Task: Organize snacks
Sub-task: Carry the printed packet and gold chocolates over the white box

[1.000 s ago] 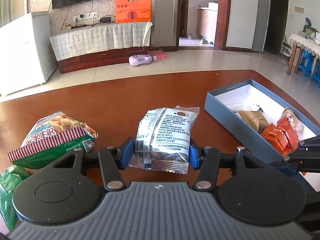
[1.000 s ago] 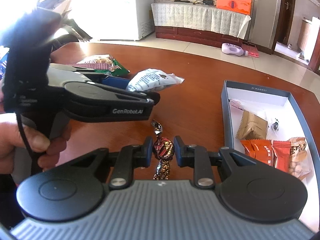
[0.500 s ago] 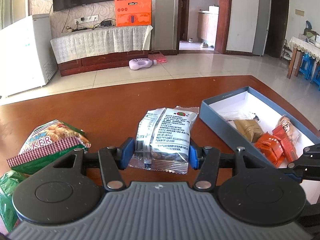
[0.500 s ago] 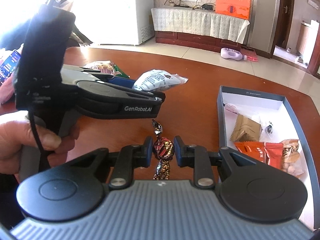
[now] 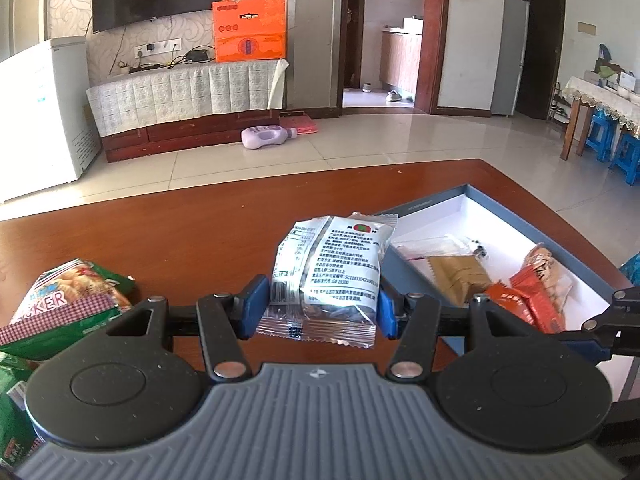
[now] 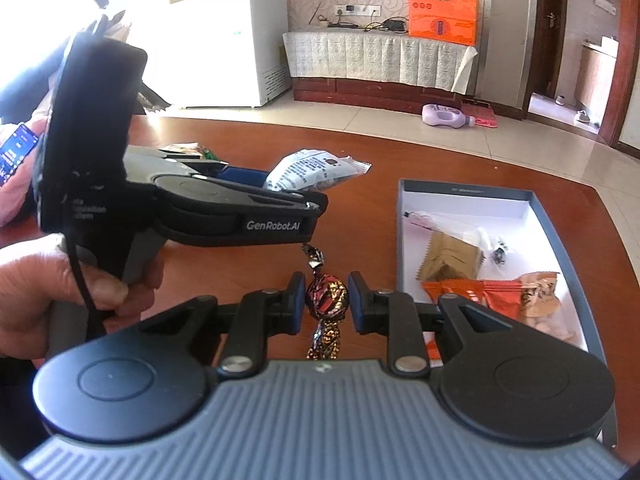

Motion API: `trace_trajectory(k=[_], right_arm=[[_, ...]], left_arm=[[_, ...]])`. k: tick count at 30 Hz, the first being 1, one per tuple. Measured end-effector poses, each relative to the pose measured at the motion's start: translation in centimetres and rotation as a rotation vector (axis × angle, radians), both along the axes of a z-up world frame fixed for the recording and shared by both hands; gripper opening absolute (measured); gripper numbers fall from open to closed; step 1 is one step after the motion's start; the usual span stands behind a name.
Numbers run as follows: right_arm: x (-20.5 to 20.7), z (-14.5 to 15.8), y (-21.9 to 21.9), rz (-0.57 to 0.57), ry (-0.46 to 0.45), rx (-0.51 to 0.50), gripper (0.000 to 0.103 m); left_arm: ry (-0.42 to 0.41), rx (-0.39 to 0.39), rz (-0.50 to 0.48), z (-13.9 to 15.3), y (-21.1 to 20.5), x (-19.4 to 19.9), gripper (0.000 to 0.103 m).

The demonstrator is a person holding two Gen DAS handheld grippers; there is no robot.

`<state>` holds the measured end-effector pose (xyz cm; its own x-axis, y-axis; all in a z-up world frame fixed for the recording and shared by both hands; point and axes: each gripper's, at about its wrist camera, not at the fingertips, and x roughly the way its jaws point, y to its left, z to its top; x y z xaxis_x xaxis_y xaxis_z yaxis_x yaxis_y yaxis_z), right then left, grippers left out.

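Left gripper (image 5: pixel 322 310): clamped across the lower half of a white foil snack packet (image 5: pixel 332 268), lifted clear of the brown table (image 5: pixel 192 240) and hanging near the blue box's (image 5: pixel 404 264) near wall. Right gripper (image 6: pixel 327 300): pinched tight on a twist-wrapped candy (image 6: pixel 326 300), gripped at its round middle, tails sticking out above and below.

Judged light and soft, both of them. Packet: crinkly, slippery film over loose contents, apt to sag or slide if squeezed at a corner, so better taken across the filled body, as here. Candy: small and firm (probably hard under the wrapper), safest held at the bulge, never by the twisted ends.

From the left wrist: printed back of the packet, a cracker bag (image 5: pixel 64 308) lying at the table's left, only part of the box interior. From the right wrist: whole box interior with a tan pouch (image 6: pixel 448 260) and orange sachets (image 6: pixel 480 296), plus a hand (image 6: pixel 60 296) around the left tool's grip, hidden from the other camera. Clear bag at the box's far end too blurred to identify.
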<state>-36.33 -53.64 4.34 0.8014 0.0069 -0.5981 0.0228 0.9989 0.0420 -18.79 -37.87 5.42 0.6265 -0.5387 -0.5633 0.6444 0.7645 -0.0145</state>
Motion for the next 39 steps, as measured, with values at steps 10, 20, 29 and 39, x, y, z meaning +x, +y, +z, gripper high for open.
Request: trace_trajectory(k=[10, 20, 29, 39], right_arm=[[-1.5, 0.2, -2.3, -0.054, -0.005, 0.013, 0.026], [-3.4, -0.1, -4.7, -0.111, -0.007, 0.023, 0.026], [-4.7, -0.3, -7.2, -0.169, -0.006, 0.037, 0.026], [-5.7, -0.9, -8.7, -0.200, 0.010, 0.037, 0.026]], left_arm=[[0.010, -0.017, -0.038, 0.1, -2.9, -1.3, 0.061], [0.021, -0.026, -0.079, -0.1, -5.8, -2.6, 0.061], [0.026, -0.022, -0.115, -0.5, -8.0, -3.0, 0.061], [0.026, -0.014, -0.152, -1.0, -10.9, -2.7, 0.061]])
